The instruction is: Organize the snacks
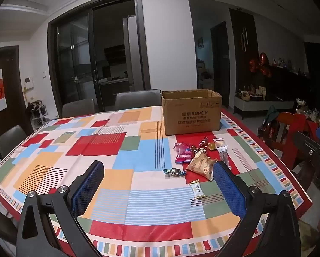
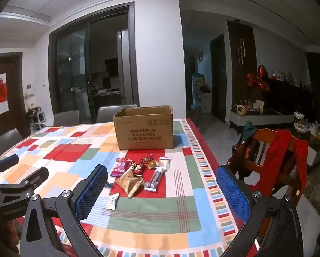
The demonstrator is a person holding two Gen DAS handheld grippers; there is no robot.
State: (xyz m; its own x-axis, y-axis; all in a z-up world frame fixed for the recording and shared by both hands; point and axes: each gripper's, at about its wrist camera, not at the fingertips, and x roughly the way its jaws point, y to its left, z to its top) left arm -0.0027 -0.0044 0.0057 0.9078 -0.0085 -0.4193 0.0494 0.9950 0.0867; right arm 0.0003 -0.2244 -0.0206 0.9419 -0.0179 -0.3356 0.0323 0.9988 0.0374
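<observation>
An open cardboard box (image 1: 192,112) (image 2: 144,128) stands at the far side of the table. In front of it lie several snacks: a tan packet (image 1: 201,166) (image 2: 131,183), a pink packet (image 1: 182,154) (image 2: 119,167), a blue-wrapped candy (image 1: 174,172), a small white bar (image 1: 197,189) (image 2: 113,201), a clear long packet (image 2: 156,177) and small red candies (image 2: 138,168). My left gripper (image 1: 160,188) is open over the tablecloth, empty, the snacks near its right finger. My right gripper (image 2: 162,190) is open and empty, with the snacks just beyond its left finger.
The table wears a colourful patchwork cloth (image 1: 95,150) (image 2: 155,214). Grey chairs (image 1: 136,98) stand along the far and left sides. A wooden chair draped with red cloth (image 2: 279,160) stands close to the table's right edge. The left gripper's body (image 2: 14,182) shows at the right view's left.
</observation>
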